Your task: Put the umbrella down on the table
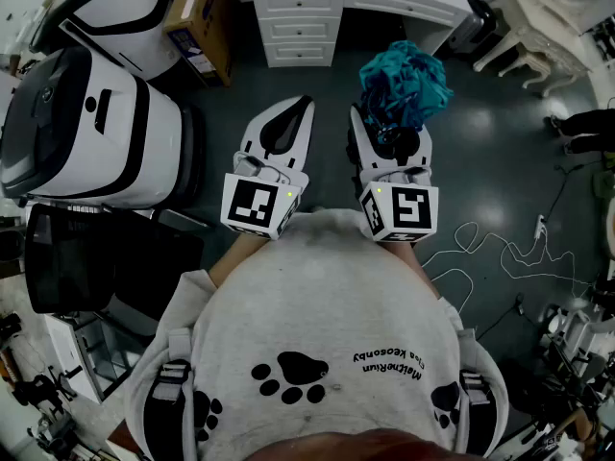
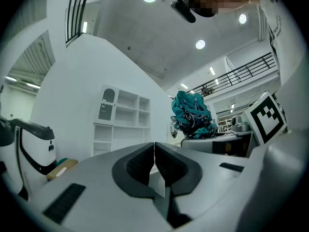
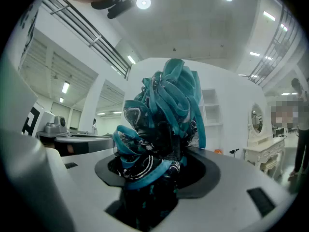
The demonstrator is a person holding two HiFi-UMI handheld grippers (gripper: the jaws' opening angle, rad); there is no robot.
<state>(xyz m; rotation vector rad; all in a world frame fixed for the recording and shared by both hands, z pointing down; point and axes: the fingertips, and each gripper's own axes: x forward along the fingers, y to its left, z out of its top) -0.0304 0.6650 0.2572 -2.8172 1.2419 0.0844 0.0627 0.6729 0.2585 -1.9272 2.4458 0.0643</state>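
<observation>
Right gripper (image 1: 386, 131) clenched on folded teal fabric umbrella (image 1: 405, 81), near white drawer cabinet (image 1: 302, 15); left gripper (image 2: 154, 152) pressed closed, empty, also near cabinet.

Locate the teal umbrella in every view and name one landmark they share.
Head view: umbrella upper centre-right, jutting ahead of the right gripper.
Left gripper view: umbrella right of centre, mid-height.
Right gripper view: umbrella dead centre, between the jaws.
Shared landmark: the right gripper, shut on the umbrella.
</observation>
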